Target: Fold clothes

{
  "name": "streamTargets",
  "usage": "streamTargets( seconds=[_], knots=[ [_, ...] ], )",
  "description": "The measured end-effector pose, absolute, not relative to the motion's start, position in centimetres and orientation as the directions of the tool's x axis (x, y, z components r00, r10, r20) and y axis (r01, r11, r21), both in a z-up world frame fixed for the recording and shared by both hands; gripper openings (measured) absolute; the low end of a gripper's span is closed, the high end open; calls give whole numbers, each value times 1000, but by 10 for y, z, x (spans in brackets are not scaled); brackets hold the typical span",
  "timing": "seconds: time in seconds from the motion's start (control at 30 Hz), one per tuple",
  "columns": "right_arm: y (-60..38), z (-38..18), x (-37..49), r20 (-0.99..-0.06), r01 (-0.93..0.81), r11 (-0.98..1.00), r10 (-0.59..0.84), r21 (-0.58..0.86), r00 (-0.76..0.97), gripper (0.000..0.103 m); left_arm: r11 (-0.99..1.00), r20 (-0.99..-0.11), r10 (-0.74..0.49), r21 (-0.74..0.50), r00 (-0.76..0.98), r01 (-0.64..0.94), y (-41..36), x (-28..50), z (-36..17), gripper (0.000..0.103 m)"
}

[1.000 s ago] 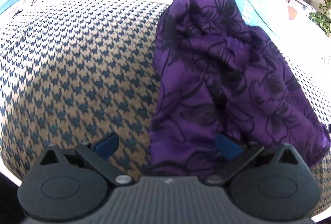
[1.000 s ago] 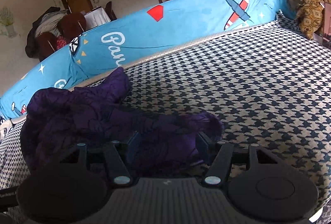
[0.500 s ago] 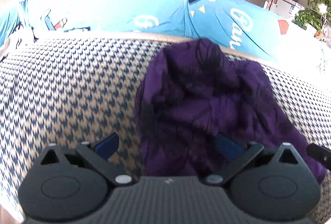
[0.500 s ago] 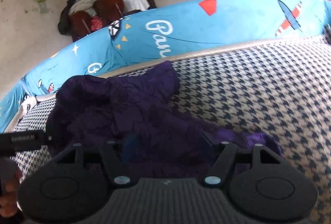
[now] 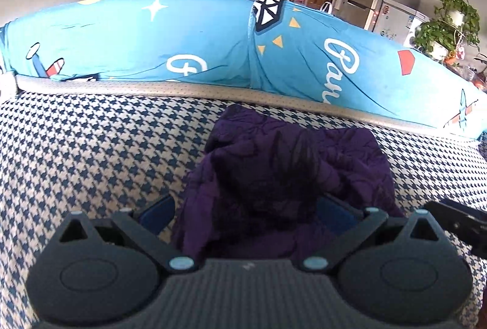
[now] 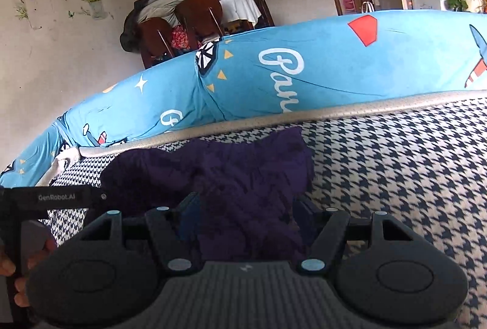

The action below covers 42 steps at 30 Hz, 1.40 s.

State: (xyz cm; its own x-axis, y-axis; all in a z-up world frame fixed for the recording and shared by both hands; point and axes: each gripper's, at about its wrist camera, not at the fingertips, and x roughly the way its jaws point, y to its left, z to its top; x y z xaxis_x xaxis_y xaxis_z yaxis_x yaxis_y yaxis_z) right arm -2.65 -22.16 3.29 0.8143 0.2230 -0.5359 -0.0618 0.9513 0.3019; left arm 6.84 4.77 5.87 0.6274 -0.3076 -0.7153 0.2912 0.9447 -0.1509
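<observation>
The purple garment [image 5: 289, 177] lies crumpled on the houndstooth cushion [image 5: 91, 152]. Both the left gripper [image 5: 246, 213] and right gripper [image 6: 246, 213] stand parted around its near edge, gripping nothing.

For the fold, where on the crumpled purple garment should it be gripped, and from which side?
Grip the purple garment by its near hem, one tool toward each end, coming in low from the front. It lies bunched on the checked cushion, its far part close to the blue cover, so only the near edge is free.
</observation>
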Motion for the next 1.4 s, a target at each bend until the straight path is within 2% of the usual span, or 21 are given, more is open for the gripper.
streamTargets(
  seconds=[0.37,0.5,0.57,0.63,0.73,0.93,1.1,1.27,1.4],
  knots=[
    [-192,19,26,-539,-166,944,302,287,787,67,938,-733,-316,-146,603,314,36,101,45,103],
    [-177,4,39,-580,-161,965,253,206,774,66,947,-748,-283,-117,600,300,33,106,38,103],
    [-172,-4,44,-599,-150,976,217,160,771,53,951,-758,-267,-109,595,289,32,108,34,103],
    [-172,-7,46,-597,-143,977,208,156,775,32,955,-764,-258,-111,592,274,32,109,32,103],
    [-176,-1,44,-582,-127,978,200,163,788,18,967,-759,-226,-97,611,237,34,111,34,103],
    [-207,29,27,-484,-25,978,124,206,866,14,987,-751,-150,-72,643,145,45,114,39,103],
    [-250,53,7,-418,151,967,-54,203,907,11,991,-738,-131,-86,662,100,50,114,45,103],
    [-281,55,-7,-467,238,951,-123,196,876,12,989,-728,-145,-115,670,89,51,113,48,103],
    [-299,45,-17,-552,307,934,-159,185,818,11,982,-711,-189,-155,678,111,49,109,54,103]
  ],
)
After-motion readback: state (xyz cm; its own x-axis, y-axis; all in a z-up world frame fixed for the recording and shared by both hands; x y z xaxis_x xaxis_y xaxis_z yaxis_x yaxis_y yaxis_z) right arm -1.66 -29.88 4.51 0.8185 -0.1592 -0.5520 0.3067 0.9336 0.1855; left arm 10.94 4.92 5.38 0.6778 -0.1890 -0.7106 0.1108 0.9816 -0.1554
